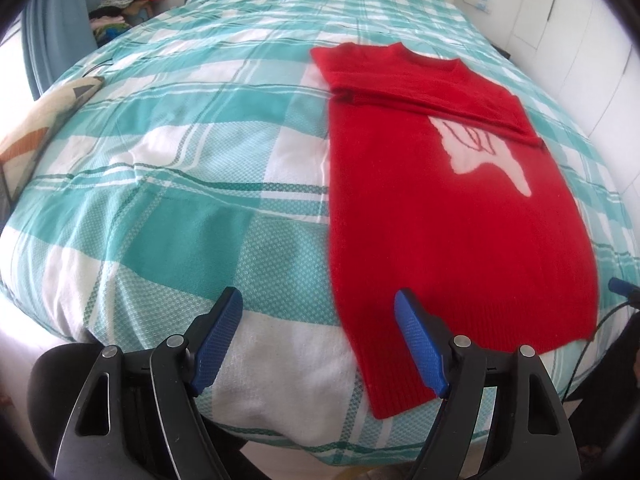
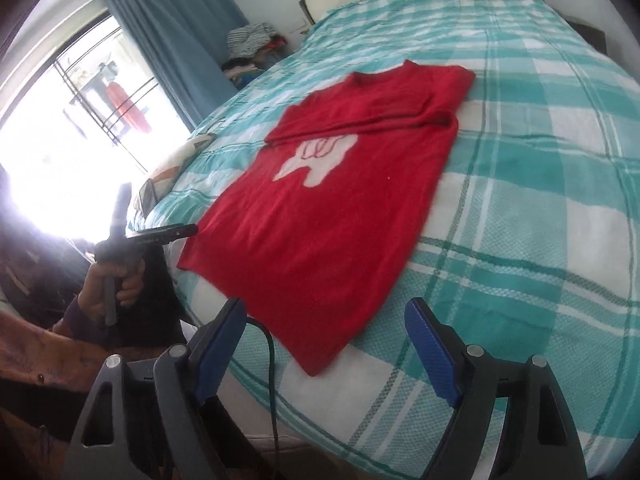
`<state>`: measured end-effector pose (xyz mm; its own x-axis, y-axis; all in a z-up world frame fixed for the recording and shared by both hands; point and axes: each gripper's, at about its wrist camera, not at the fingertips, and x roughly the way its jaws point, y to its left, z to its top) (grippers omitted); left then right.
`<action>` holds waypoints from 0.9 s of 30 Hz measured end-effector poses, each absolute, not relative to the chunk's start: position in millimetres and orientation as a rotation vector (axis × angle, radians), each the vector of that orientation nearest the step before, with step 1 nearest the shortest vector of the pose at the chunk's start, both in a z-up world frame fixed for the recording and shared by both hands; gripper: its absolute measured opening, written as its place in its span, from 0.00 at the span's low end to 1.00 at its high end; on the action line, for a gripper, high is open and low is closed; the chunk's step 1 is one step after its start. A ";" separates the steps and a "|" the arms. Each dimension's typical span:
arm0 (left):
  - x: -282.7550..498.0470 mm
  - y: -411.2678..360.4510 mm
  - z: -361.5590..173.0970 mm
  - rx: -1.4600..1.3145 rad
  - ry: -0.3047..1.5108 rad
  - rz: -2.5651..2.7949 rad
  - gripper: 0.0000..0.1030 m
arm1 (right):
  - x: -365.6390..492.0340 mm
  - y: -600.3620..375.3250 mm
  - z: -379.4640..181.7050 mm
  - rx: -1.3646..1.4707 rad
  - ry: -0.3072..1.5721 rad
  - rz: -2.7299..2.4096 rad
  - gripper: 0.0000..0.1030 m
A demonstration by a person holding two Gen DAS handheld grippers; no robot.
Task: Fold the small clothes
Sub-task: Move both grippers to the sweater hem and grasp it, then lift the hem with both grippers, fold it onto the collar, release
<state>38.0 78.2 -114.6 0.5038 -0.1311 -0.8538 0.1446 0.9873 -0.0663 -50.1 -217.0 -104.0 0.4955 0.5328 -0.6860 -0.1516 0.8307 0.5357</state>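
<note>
The red sweater (image 1: 452, 216) lies flat on the bed (image 1: 180, 184), sleeves already folded across its chest. Both the left gripper (image 1: 320, 344) and right gripper (image 2: 326, 344) hang spread apart over the sweater's hem, holding nothing. Risk: pinching only the top layer, or snagging the cover too, so the fold drags crooked.

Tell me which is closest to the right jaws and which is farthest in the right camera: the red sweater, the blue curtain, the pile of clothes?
1. Red sweater: on the bed, its near corner lying just beyond the open right gripper.
2. Blue curtain: upper left, beside the bright window.
3. Pile of clothes: back by the far wall, past the curtain.
</note>
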 end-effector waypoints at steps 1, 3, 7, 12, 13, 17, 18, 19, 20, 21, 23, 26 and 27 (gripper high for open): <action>37.7 79.1 -118.0 0.006 1.049 -0.171 0.77 | -48.0 -216.3 -112.5 0.468 0.996 0.417 0.75; 35.5 80.0 -125.0 -0.029 1.086 -0.187 0.68 | -46.0 -217.2 -125.7 0.521 1.032 0.396 0.70; 26.4 79.4 -126.1 -0.071 1.111 -0.224 0.55 | -48.3 -230.1 -145.6 0.709 1.051 0.337 0.59; 19.3 71.8 -133.1 -0.076 1.140 -0.257 0.43 | -57.1 -228.8 -150.6 0.736 1.043 0.284 0.38; 19.1 69.1 -134.2 -0.062 1.137 -0.256 0.41 | -56.3 -225.1 -152.5 0.729 1.048 0.289 0.36; 21.9 63.5 -138.4 -0.097 1.167 -0.327 0.05 | -49.3 -211.7 -155.6 0.670 1.050 0.301 0.19; 21.3 61.7 -138.7 -0.096 1.171 -0.335 0.05 | -48.6 -208.7 -157.2 0.655 1.056 0.313 0.17; 20.0 60.9 -137.5 -0.088 1.164 -0.338 0.04 | -46.7 -205.3 -157.4 0.647 1.065 0.339 0.17; 19.2 62.2 -135.9 -0.093 1.161 -0.346 0.02 | -45.4 -201.2 -156.9 0.642 1.075 0.369 0.17; 19.2 65.6 -133.6 -0.118 1.159 -0.355 0.02 | -44.8 -196.9 -154.1 0.627 1.082 0.395 0.15; 20.3 80.3 -125.8 -0.220 1.149 -0.385 0.02 | -46.2 -192.5 -141.1 0.556 1.076 0.403 0.04; 31.6 100.8 -109.7 -0.374 1.099 -0.418 0.02 | -45.3 -205.6 -114.7 0.552 0.992 0.354 0.04; 40.1 103.8 -103.6 -0.411 1.079 -0.432 0.02 | -41.6 -209.6 -106.0 0.551 0.958 0.339 0.04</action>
